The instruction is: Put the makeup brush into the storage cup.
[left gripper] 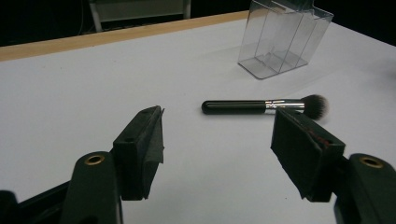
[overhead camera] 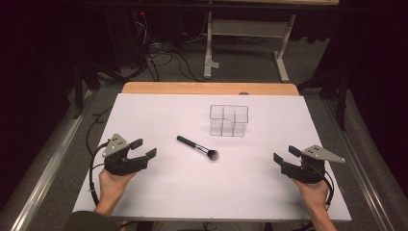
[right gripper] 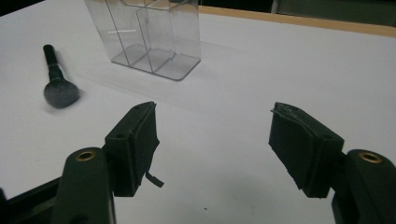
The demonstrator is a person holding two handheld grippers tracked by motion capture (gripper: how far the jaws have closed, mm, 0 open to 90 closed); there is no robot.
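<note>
Both grippers, left gripper [overhead camera: 143, 148] and right gripper [overhead camera: 285, 154], sit wide open and empty. The makeup brush [overhead camera: 197, 147] lies mid-table, near the clear organizer [overhead camera: 229, 120]. I'd pinch the handle, not the bristles.

- Makeup brush [overhead camera: 197, 147]: one item in front of you, lying flat on the white worktop [overhead camera: 159, 110], near the middle. It has a glossy black round handle, a short silver ferrule and a dark, fluffy rounded head with paler tips. In the high view the handle end points up and to your left, the bristle end down and to your right. It is whole, and nothing touches it.
- Clear organiser [overhead camera: 229, 120]: one item, a transparent plastic box with inner dividers forming several compartments, all empty. It stands upright just beyond the brush head, apart from it.
</note>
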